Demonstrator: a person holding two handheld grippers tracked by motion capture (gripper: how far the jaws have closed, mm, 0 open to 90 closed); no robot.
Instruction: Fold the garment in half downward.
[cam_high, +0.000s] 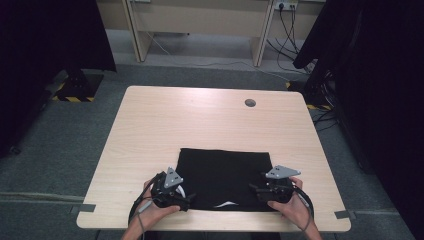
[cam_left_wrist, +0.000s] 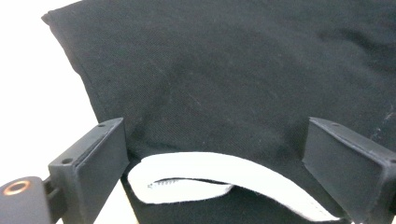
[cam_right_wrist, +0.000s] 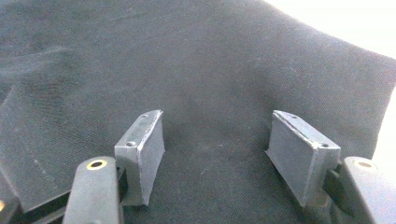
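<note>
At the table's (cam_high: 150, 130) near edge, at 6 o'clock in the high view, a folded black cloth (cam_high: 225, 175) is seen lying flat. At its near-left corner, about 7 o'clock, the left gripper (cam_high: 186, 200) is held low, with its jaws set wide apart and nothing between them but the cloth edge below. In the left gripper view the same jaws are seen standing either side of a white band (cam_left_wrist: 224, 175), apparently a collar or inner hem, exposed at the near edge of the cloth (cam_left_wrist: 224, 79). At about 5 o'clock the right gripper (cam_high: 255, 189) is held over the cloth's right side; in the right gripper view its jaws are likewise parted over plain black fabric (cam_right_wrist: 196, 70), clamped on nothing.

The step in hand is judged to be the approach for a two-handed grasp. The next move is judged to call for both grippers to be lowered onto the near edge and closed on the fabric layers. Beyond the cloth, bare tabletop is seen, with a cable port (cam_high: 250, 103) at 1 o'clock.
</note>
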